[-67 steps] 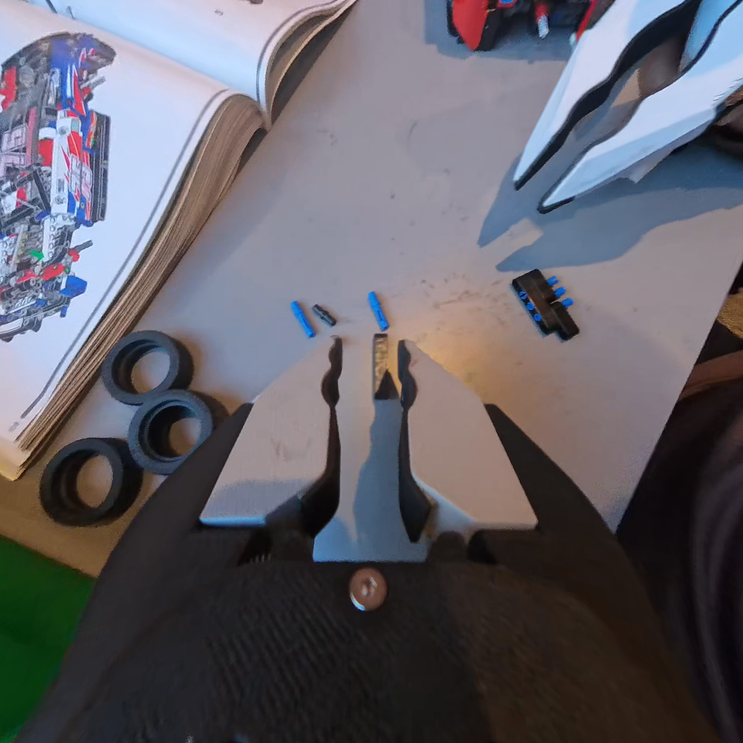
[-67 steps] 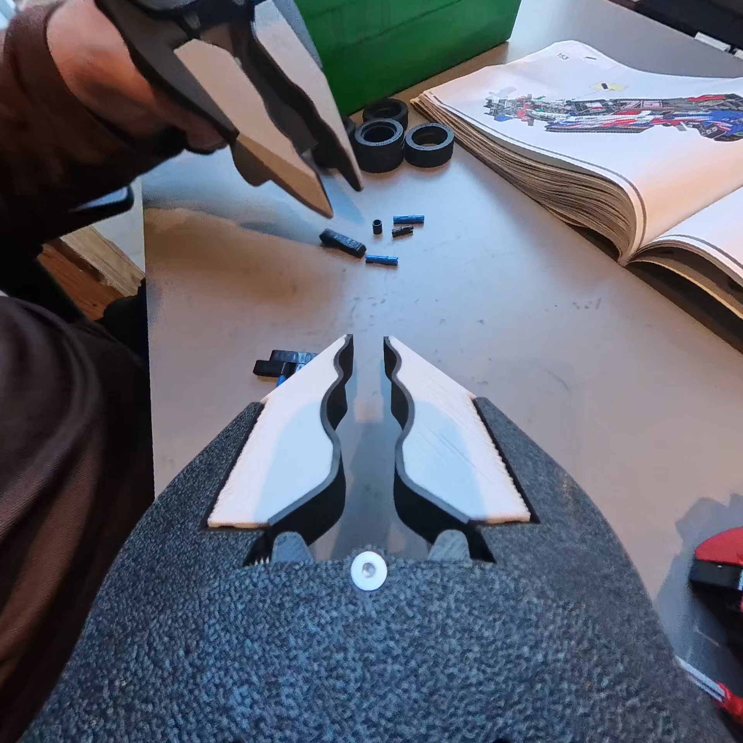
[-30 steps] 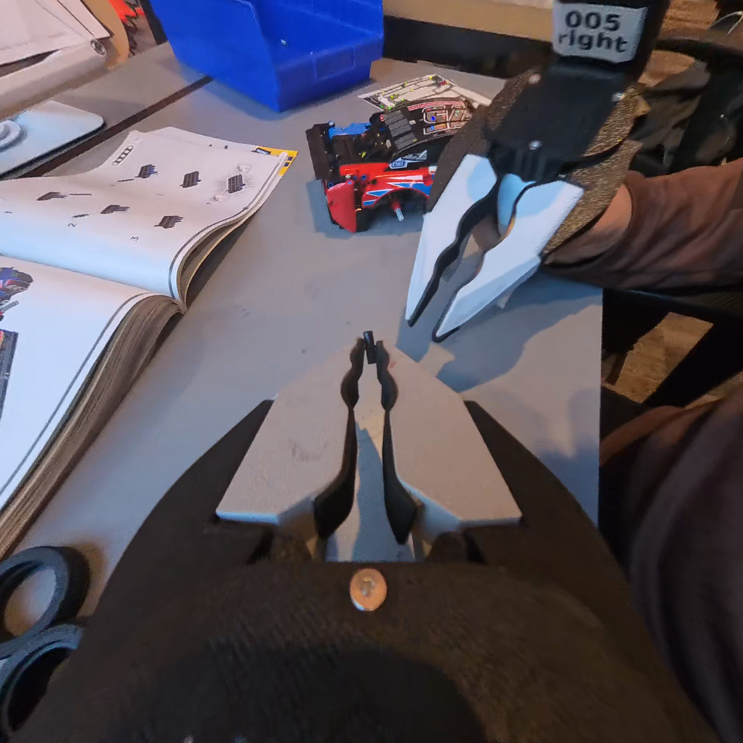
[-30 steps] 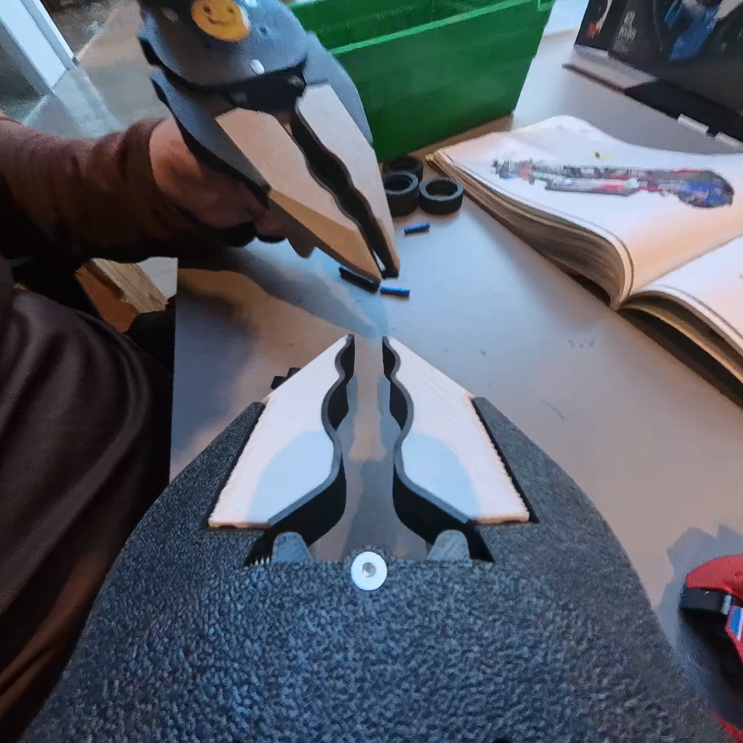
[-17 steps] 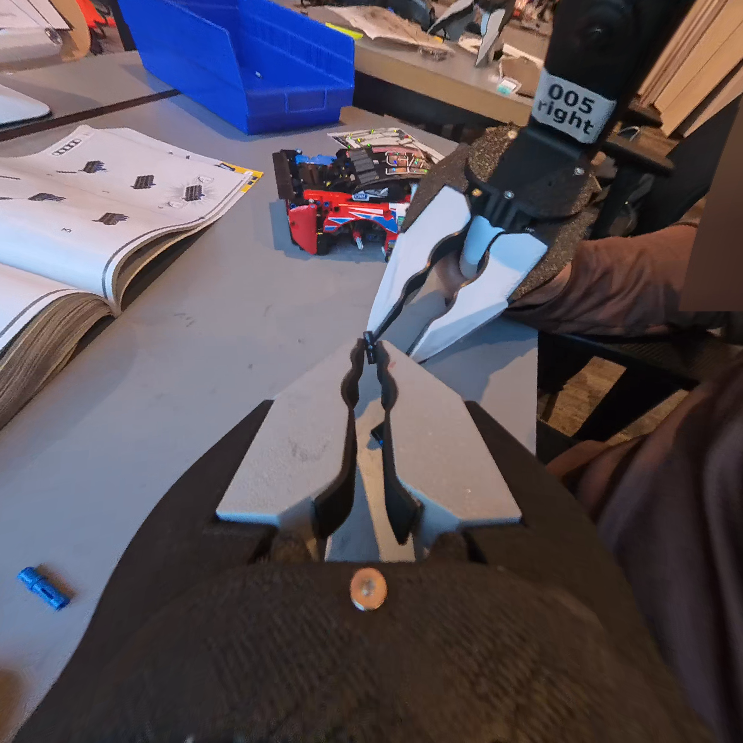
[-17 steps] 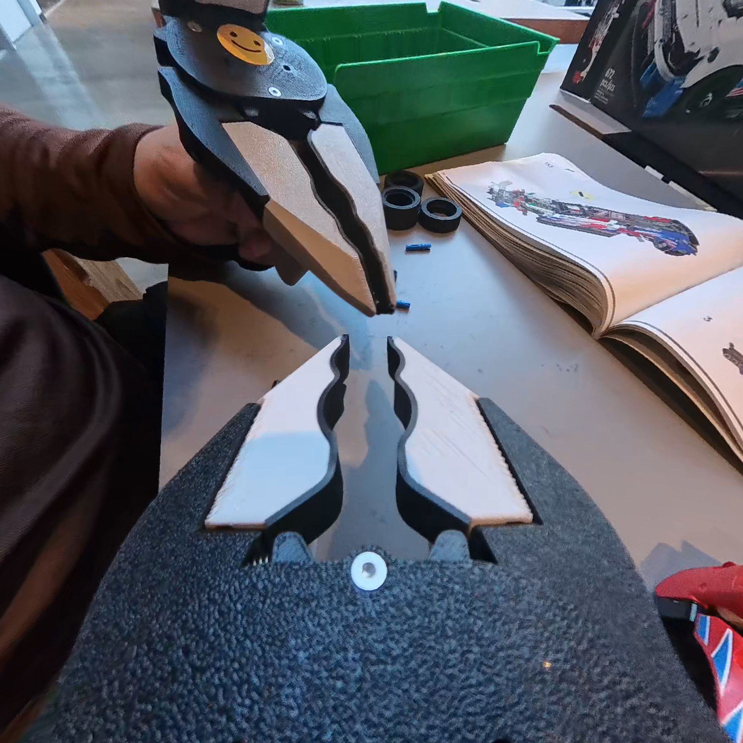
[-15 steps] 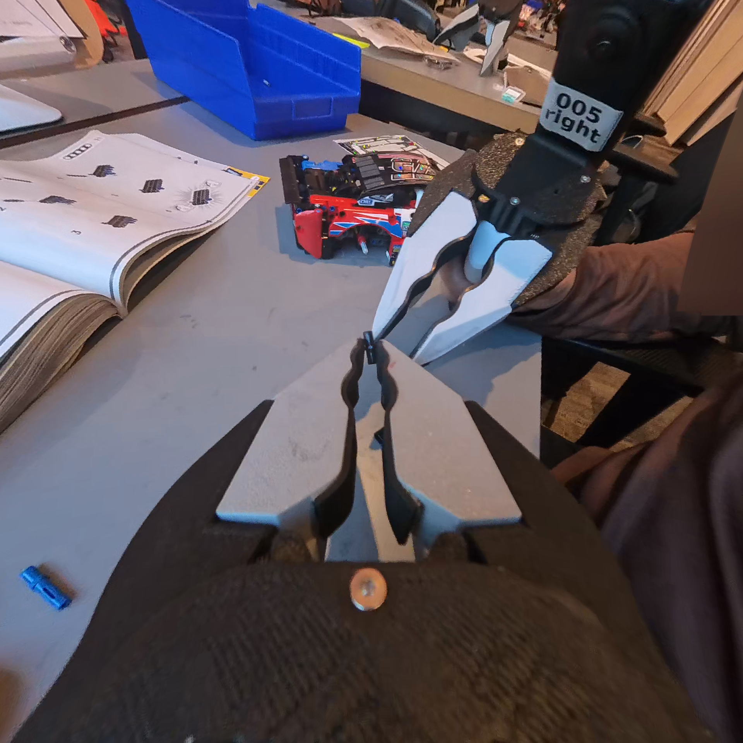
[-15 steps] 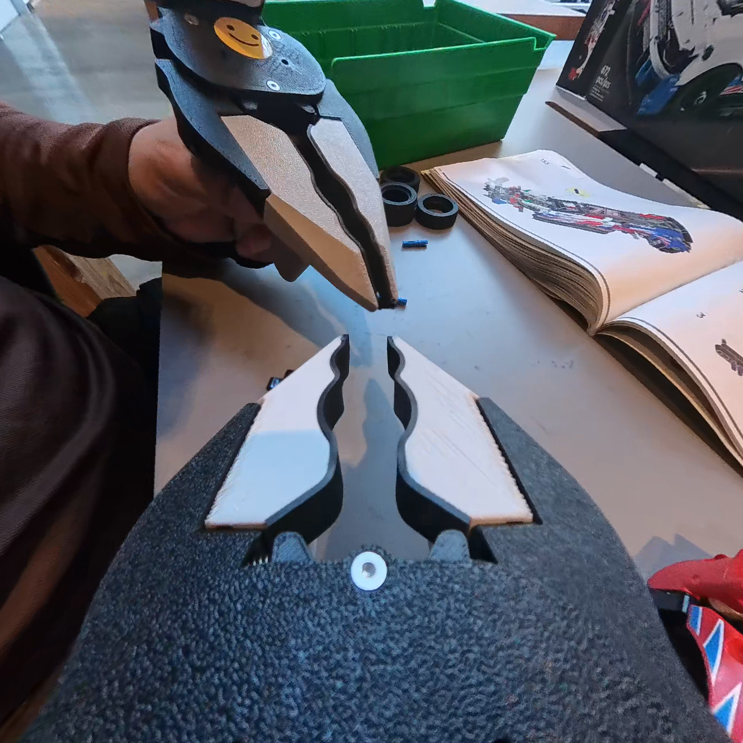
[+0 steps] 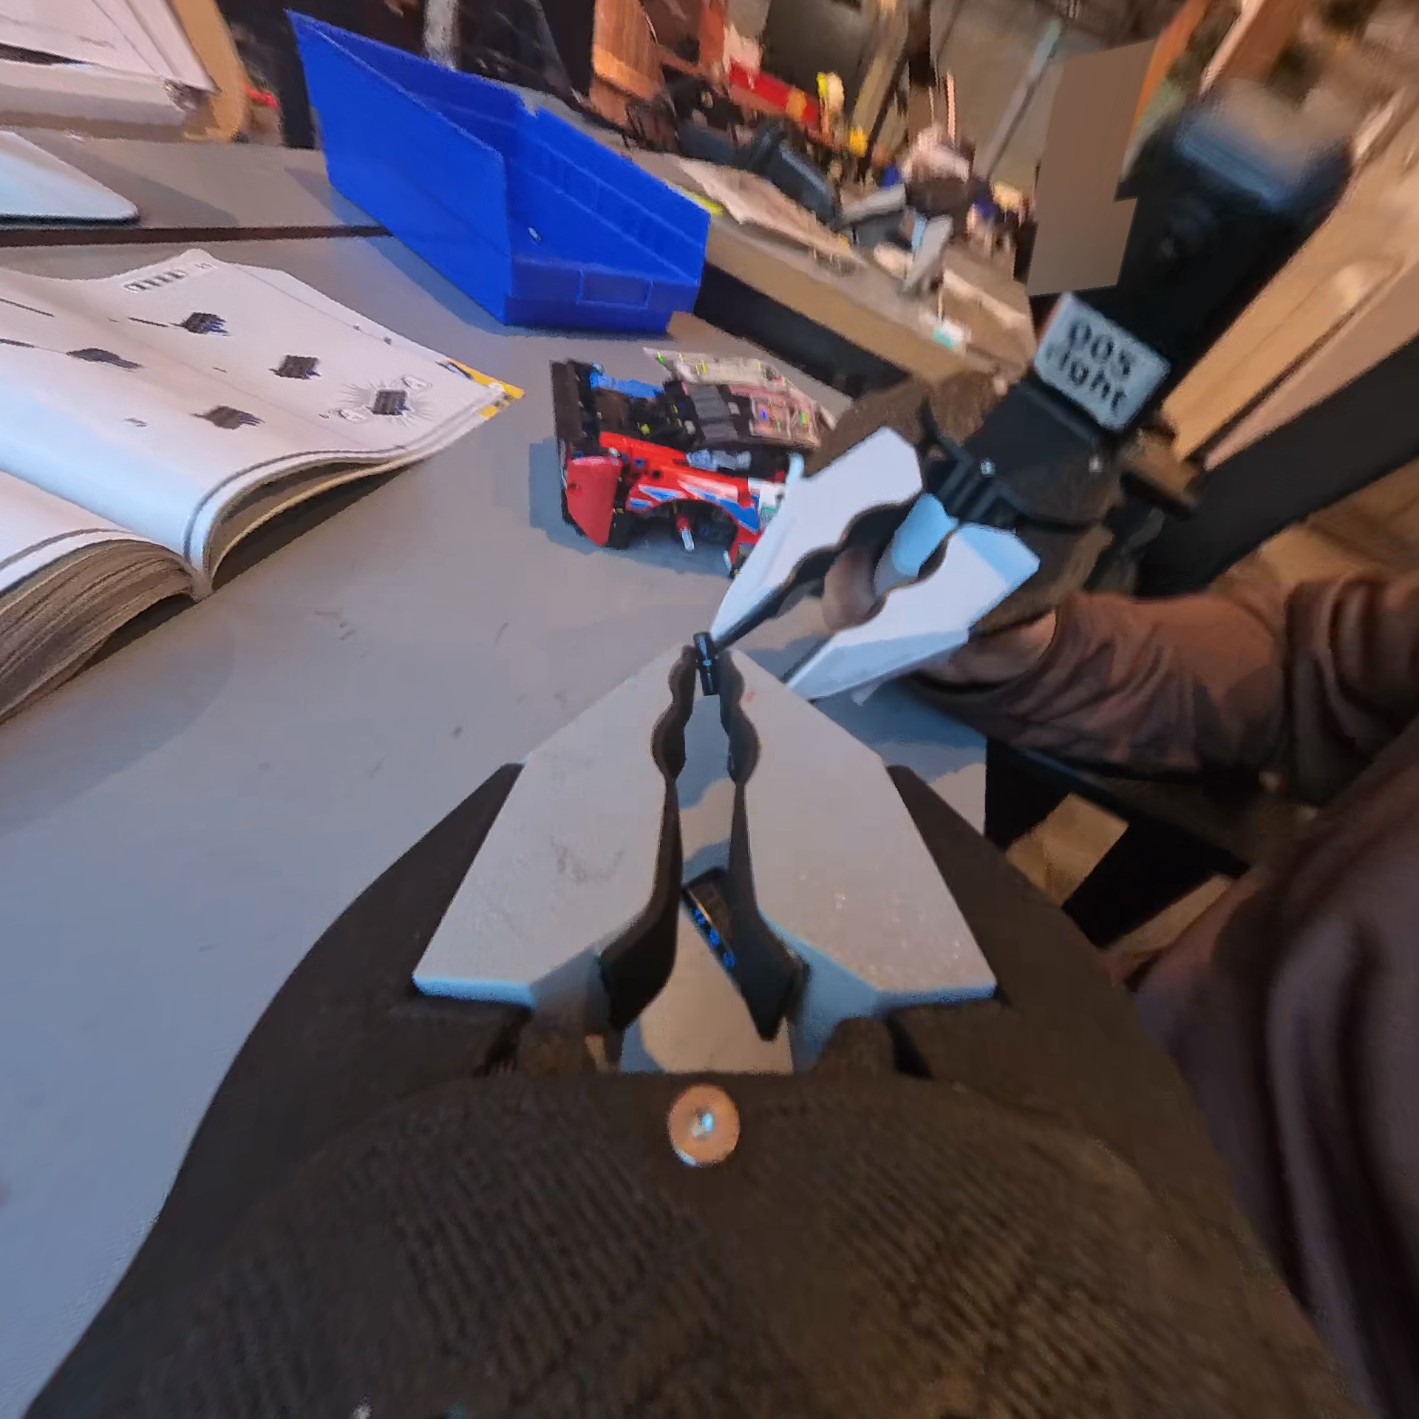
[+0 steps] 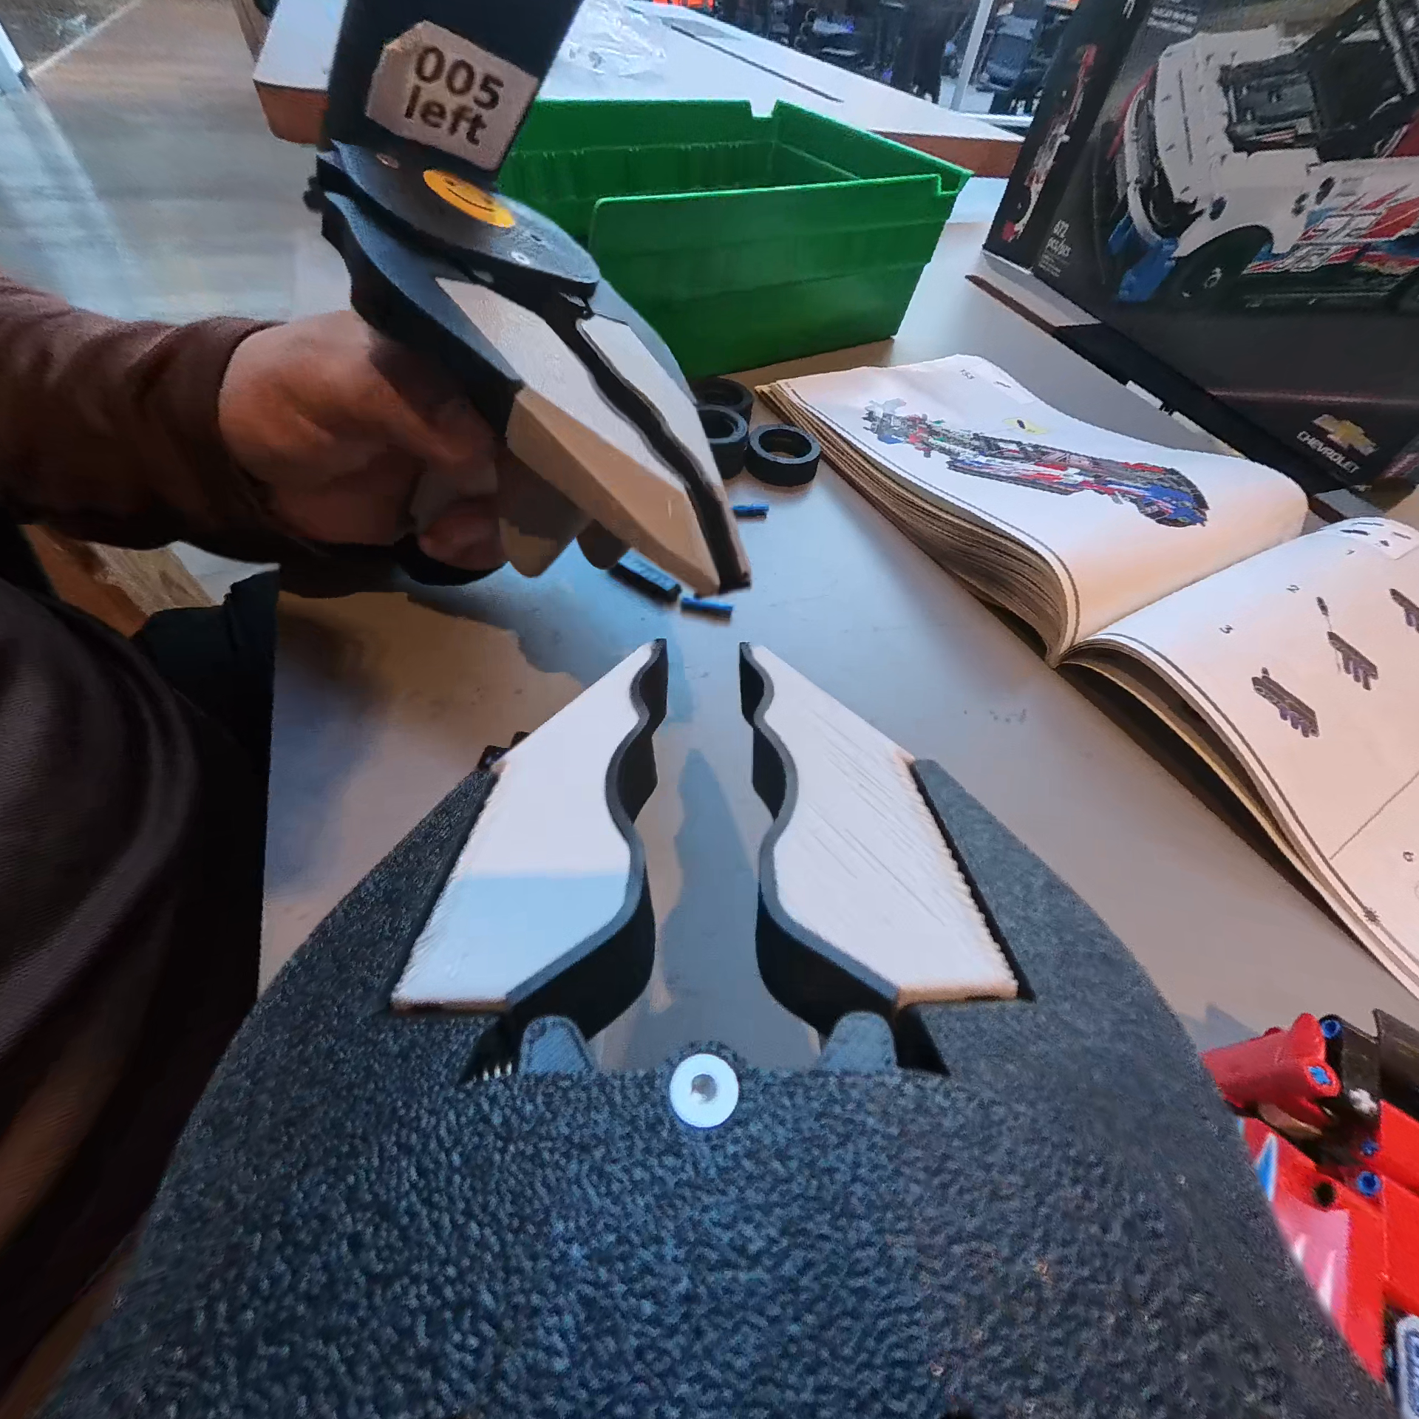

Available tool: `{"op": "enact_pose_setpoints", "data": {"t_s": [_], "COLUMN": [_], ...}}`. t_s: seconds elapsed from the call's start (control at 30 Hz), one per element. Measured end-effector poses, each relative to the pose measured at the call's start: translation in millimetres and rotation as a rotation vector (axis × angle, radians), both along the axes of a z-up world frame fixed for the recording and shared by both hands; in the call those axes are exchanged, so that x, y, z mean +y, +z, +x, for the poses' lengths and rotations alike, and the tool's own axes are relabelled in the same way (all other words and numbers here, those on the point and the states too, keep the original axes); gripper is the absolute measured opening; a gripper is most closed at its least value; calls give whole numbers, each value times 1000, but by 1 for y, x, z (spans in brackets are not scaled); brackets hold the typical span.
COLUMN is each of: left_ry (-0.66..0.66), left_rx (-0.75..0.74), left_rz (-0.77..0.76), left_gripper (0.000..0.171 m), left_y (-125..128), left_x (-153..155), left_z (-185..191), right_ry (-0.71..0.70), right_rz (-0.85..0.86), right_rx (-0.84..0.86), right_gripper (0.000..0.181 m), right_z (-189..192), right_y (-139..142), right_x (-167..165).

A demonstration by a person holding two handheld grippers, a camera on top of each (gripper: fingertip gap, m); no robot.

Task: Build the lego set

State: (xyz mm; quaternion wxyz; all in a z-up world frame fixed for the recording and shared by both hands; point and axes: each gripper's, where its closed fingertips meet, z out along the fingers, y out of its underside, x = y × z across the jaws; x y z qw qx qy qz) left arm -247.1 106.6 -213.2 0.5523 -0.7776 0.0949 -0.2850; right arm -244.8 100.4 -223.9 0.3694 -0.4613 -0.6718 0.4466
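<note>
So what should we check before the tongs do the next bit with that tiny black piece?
1. Left tongs pinching the small black pin at the very tips: ok.
2. Right tongs open and empty, ready to take or steady the pin: ok.
3. Right tongs lined up with the pin: cannot tell; one tip sits right beside it in the left wrist view.
4. Black beam with blue pins lying on the table under the left tongs: ok.
5. Instruction book open: ok.
6. Which hole the pin goes in: cannot tell.
</note>
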Motion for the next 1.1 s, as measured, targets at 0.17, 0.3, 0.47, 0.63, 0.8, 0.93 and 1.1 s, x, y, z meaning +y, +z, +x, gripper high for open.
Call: {"op": "enact_pose_setpoints", "data": {"t_s": [0.17, 0.3, 0.47, 0.63, 0.8, 0.93, 1.1], "left_ry": [59, 36, 43, -8, -24, -33, -30], "left_rx": [-247, -318, -497, -612, -689, -688, -687], "left_rz": [100, 38, 3, -42, -52, -58, -68], "left_gripper": [3, 3, 2, 2, 3, 3, 2], "left_y": [28, 22, 26, 23, 27, 28, 25], "left_x": [-1, -1, -4, -6, -9, -12, -13], "left_z": [-8, -5, -8, 3, 4, 9, 12], "right_ry": [-77, -124, -154, -147, -143, -123, -118], "right_rz": [20, 27, 57, 96, 165, 219, 258], "right_rx": [56, 78, 87, 82, 79, 86, 126], "right_gripper": [18, 20, 18, 22, 25, 29, 23], "right_z": [1, 1, 1, -2, -1, -1, 1], "right_y": [12, 17, 20, 18, 16, 17, 25], "right_x": [12, 17, 16, 7, 0, -7, -15]}}
